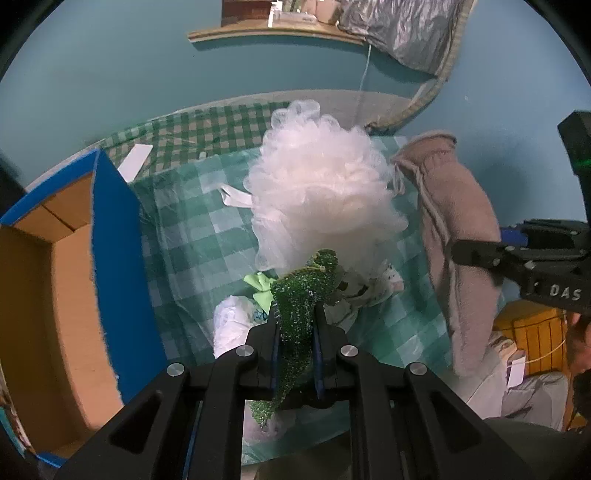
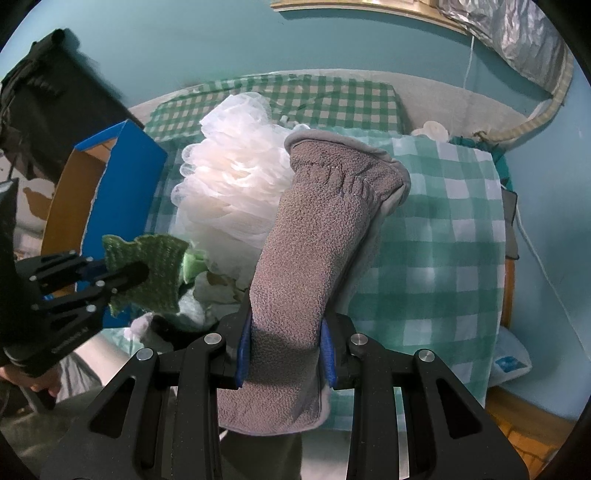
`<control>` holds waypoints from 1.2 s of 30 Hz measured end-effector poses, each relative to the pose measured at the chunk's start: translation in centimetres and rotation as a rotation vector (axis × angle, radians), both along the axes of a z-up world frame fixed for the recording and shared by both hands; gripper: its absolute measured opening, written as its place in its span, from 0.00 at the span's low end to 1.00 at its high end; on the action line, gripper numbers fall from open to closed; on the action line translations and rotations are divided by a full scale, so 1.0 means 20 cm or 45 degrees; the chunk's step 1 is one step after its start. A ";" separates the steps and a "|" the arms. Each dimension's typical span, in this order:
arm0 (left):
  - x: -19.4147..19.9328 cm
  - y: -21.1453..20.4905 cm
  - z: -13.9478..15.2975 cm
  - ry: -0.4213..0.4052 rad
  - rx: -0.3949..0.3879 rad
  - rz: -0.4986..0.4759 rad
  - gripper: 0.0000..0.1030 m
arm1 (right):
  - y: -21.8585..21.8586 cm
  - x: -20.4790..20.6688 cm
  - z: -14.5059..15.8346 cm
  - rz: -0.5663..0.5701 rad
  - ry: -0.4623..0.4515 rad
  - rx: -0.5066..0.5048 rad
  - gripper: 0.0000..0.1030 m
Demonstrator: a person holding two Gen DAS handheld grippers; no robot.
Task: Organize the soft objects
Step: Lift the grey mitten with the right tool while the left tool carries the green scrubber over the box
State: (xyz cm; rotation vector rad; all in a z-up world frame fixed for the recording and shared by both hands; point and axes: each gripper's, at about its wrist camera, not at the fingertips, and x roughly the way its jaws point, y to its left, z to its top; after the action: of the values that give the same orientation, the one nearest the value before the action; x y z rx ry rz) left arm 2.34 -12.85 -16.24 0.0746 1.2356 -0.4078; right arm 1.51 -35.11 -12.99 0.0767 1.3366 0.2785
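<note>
My left gripper is shut on a green scrubbing cloth, held above the checked cloth; it shows at the left of the right wrist view. My right gripper is shut on a grey fleece glove, which stands up between the fingers; the glove hangs at the right of the left wrist view. A big white mesh bath pouf lies on the green checked cloth behind both. Small soft items, a white bag and a light green piece, lie under the scrubbing cloth.
An open blue cardboard box with a brown inside stands at the left, also in the right wrist view. A wooden shelf and a silver cover hang on the teal wall. A yellow crate sits low right.
</note>
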 end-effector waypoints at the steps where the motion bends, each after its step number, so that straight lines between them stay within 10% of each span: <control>1: 0.00 0.01 0.01 -0.007 -0.003 0.007 0.13 | 0.00 0.00 0.01 0.004 -0.003 -0.001 0.28; 36: 0.00 0.32 0.32 -0.199 0.042 0.217 0.13 | 0.29 0.07 0.28 0.226 -0.130 -0.029 0.28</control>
State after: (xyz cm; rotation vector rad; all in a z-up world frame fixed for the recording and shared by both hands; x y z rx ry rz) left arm 2.25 -6.52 -9.86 0.0280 1.0854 -0.2289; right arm 2.88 -29.21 -7.37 -0.0751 1.2462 0.4120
